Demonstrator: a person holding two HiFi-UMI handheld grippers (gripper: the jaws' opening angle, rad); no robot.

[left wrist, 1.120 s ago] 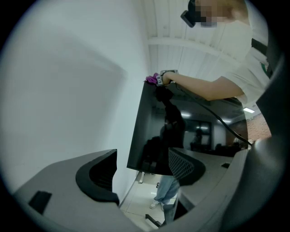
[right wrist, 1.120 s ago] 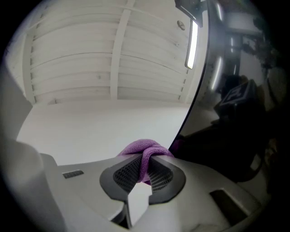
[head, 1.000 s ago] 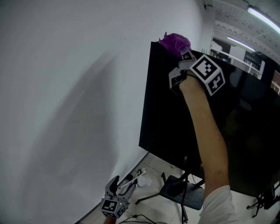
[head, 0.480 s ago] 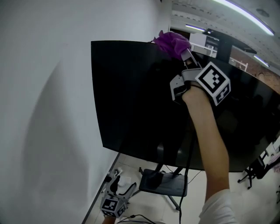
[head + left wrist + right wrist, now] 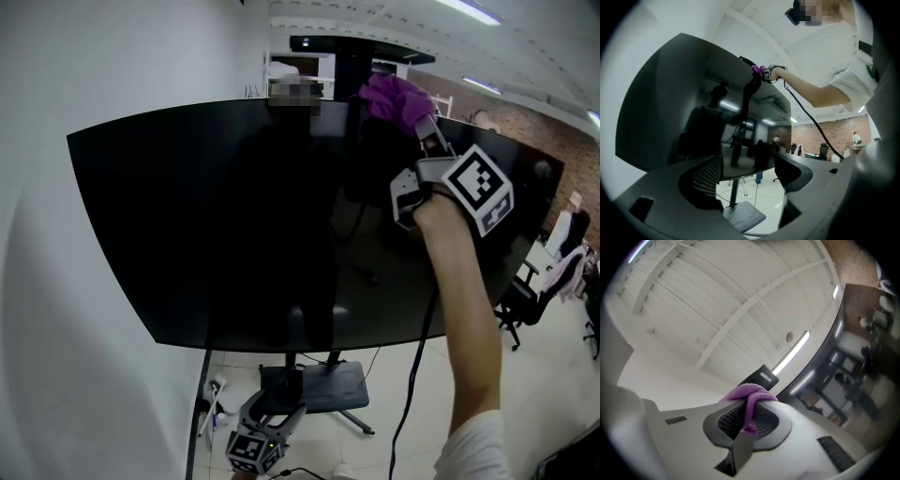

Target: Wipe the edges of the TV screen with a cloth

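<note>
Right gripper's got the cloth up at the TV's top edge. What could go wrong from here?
1. The right gripper pinches only a narrow fold of the cloth; dragging along the TV edge may pull it out.
2. The TV sits on a slim stand; pressing at the top could rock it.
3. The cable hanging before the screen might snag.

Cloth (image 5: 394, 97): plain purple. TV (image 5: 216, 244): glossy black throughout, showing only dim reflections. Right tongs (image 5: 427, 131): grey body, cube patterned in black-and-white square markers; pads (image 5: 730, 423) dark grey and ribbed. Left tongs (image 5: 274, 410): grey, with the same black-and-white marker pattern on the cube. Wall (image 5: 37, 84): flat white. Sleeve (image 5: 473, 450): white. Far wall (image 5: 574, 141): red-brown brick. Floor (image 5: 534, 375): pale.
</note>
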